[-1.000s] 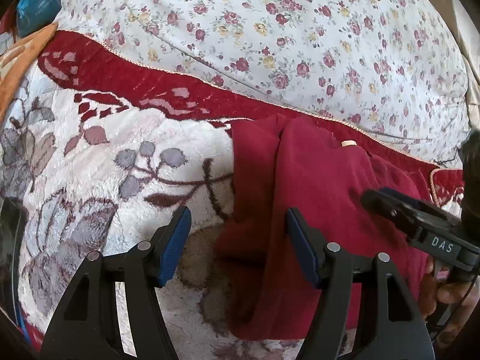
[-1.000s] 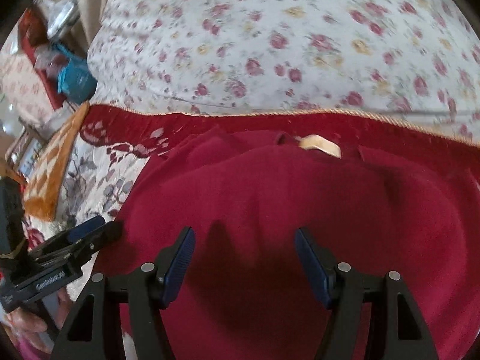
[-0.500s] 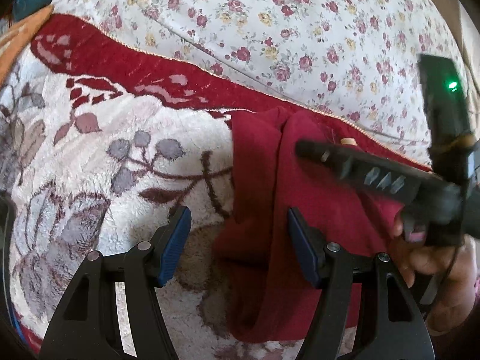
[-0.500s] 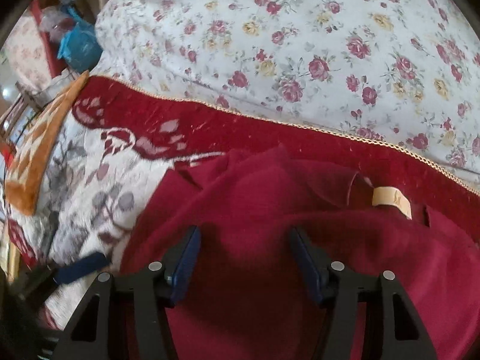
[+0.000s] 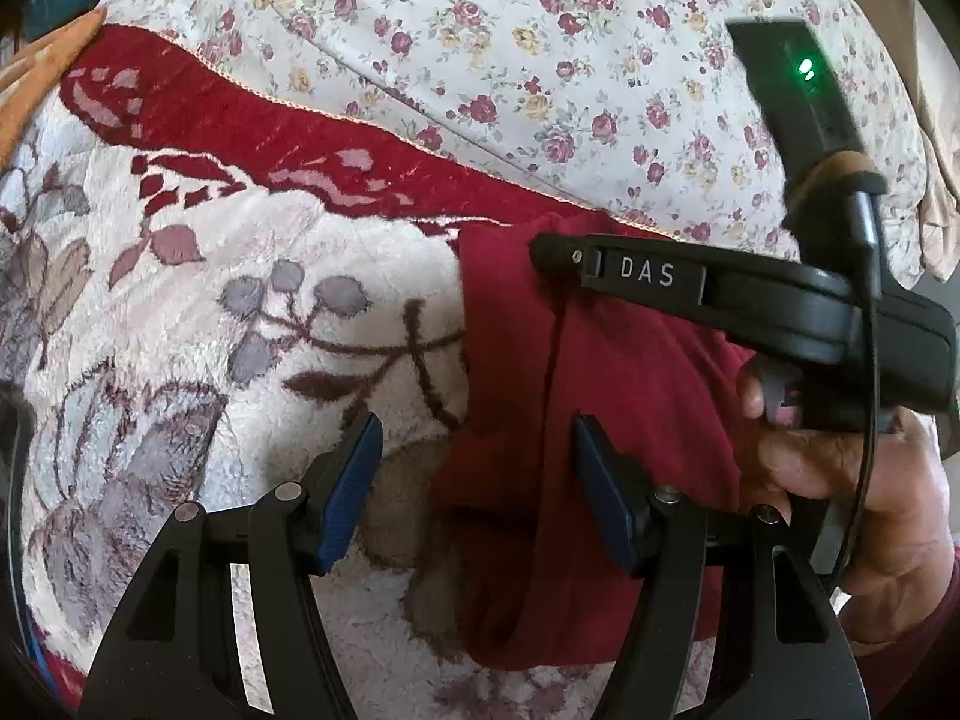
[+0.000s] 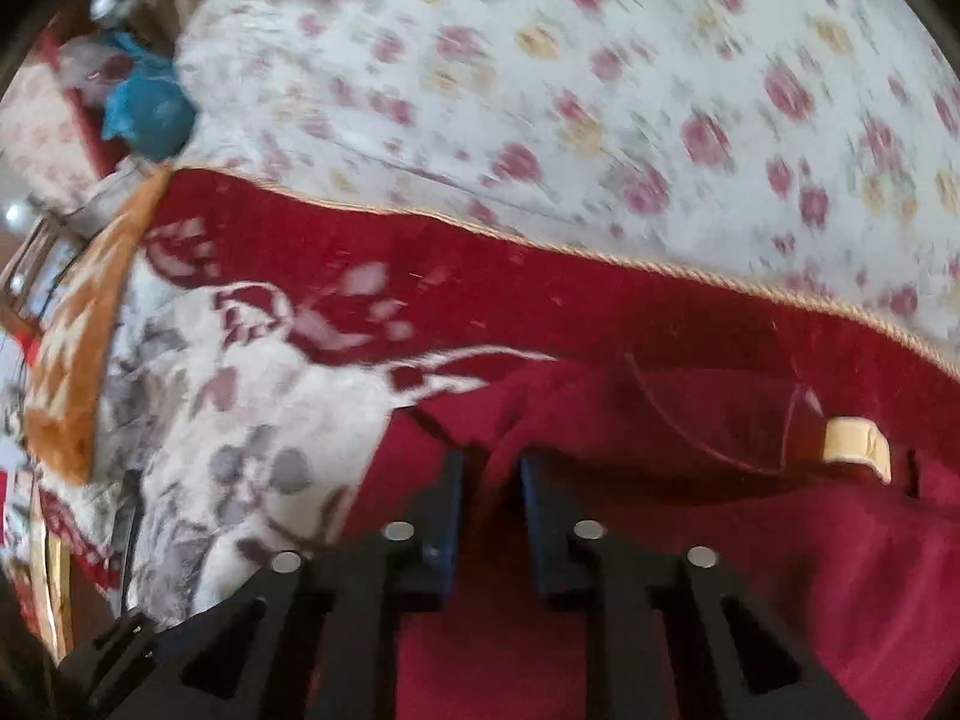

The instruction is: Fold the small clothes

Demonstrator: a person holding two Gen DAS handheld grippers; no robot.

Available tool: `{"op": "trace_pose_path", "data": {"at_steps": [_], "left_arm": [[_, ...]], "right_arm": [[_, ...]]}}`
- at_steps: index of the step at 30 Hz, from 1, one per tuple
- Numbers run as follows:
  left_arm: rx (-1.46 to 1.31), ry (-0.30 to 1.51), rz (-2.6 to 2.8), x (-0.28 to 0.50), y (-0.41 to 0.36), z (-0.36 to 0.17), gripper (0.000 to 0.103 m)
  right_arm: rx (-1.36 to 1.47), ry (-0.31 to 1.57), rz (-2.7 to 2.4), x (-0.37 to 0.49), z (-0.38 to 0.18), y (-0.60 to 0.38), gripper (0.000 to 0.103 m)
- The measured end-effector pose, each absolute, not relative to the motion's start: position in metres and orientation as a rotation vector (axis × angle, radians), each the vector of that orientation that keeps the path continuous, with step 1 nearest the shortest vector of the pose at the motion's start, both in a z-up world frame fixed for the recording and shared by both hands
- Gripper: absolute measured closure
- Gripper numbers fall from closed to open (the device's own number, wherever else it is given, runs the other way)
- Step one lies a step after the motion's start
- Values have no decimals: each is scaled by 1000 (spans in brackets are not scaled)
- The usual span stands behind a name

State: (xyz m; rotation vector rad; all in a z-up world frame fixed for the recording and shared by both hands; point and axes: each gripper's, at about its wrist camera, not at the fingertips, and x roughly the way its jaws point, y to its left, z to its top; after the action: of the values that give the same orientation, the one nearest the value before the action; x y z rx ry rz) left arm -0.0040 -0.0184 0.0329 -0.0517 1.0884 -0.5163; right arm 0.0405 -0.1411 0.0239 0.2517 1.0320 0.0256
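A dark red garment (image 5: 630,390) lies partly folded on a plush blanket, and the right wrist view shows a beige neck label (image 6: 852,450) on it. My left gripper (image 5: 474,426) hovers open over the garment's left edge; one finger is above the blanket, the other above the cloth. My right gripper (image 6: 489,462) is at the garment's upper left corner. Its jaws are closing, and a raised fold of the red cloth (image 6: 720,570) is pinched between the pads. In the left wrist view, the right gripper's tip (image 5: 540,249) rests on that corner, and a hand (image 5: 840,480) holds its handle.
The cream plush blanket (image 5: 210,330) has grey leaf patterns and a dark red border (image 5: 300,138). A white floral sheet (image 5: 540,60) lies behind it. At the far left are an orange patterned cloth (image 6: 78,360) and a blue bag (image 6: 150,108).
My right gripper swept left across the garment to its upper left corner, and its jaws came together on a fold of cloth. My left gripper stayed where it was, open.
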Motion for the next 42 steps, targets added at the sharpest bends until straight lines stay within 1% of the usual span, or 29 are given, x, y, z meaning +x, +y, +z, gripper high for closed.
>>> {"op": "trace_pose_path", "data": {"at_steps": [1, 3, 8, 11, 12, 13, 15, 16, 20, 21, 22, 24, 25, 27, 28, 29, 30, 34, 36, 40, 41, 42], "left_arm": [[-44, 1086, -514, -4, -20, 33, 37], [-33, 1087, -513, -4, -23, 32, 37], [-26, 1104, -507, -3, -25, 28, 37], [-26, 1104, -506, -3, -25, 28, 37], [-25, 1103, -506, -4, -25, 27, 37], [-24, 1103, -505, -4, -25, 27, 37], [-26, 1107, -504, -3, -25, 27, 37], [-29, 1108, -505, -3, -24, 27, 37], [-35, 1115, -503, -4, -23, 27, 37], [-35, 1117, -503, -4, -23, 27, 37], [-34, 1119, -503, -3, -23, 26, 37], [-35, 1122, -501, -3, -23, 25, 36], [-34, 1124, -499, -3, -23, 25, 35], [-34, 1127, -496, -3, -24, 24, 34], [-36, 1130, -495, -2, -24, 23, 34], [-39, 1133, -496, -2, -25, 23, 33], [-44, 1139, -500, -2, -25, 22, 31], [-52, 1145, -519, -4, -29, 20, 30], [-43, 1134, -519, -6, -31, 20, 29], [-68, 1113, -539, -8, -33, 21, 30], [-92, 1112, -567, -9, -33, 22, 32], [-111, 1116, -587, -9, -33, 22, 39]], "right_arm": [[209, 1016, 29, 39, 29, -136, 91], [168, 1015, 38, 42, 32, -131, 92], [217, 1046, 50, 49, 11, -136, 92], [236, 1017, 59, 42, 20, -139, 91], [263, 1011, 64, 39, 24, -143, 83], [294, 1006, 74, 37, 27, -147, 64], [345, 993, 95, 32, 34, -151, 41], [338, 993, 89, 31, 36, -150, 39], [255, 1079, 74, 39, 26, -135, 39], [242, 1102, 74, 42, 20, -131, 36], [226, 1113, 71, 44, 15, -127, 29], [179, 1106, 81, 48, 9, -121, 20], [162, 1105, 82, 50, 6, -119, 20], [134, 1105, 74, 52, 3, -117, 20], [131, 1101, 73, 51, 3, -118, 25], [133, 1094, 61, 51, 3, -121, 32], [133, 1085, 40, 50, 5, -124, 43], [199, 1046, 71, 39, 14, -140, 68], [243, 1020, 96, 30, 23, -148, 74], [343, 983, 120, 16, 33, -169, 79], [357, 980, 121, 14, 33, -172, 79], [374, 977, 122, 12, 33, -175, 80]]}}
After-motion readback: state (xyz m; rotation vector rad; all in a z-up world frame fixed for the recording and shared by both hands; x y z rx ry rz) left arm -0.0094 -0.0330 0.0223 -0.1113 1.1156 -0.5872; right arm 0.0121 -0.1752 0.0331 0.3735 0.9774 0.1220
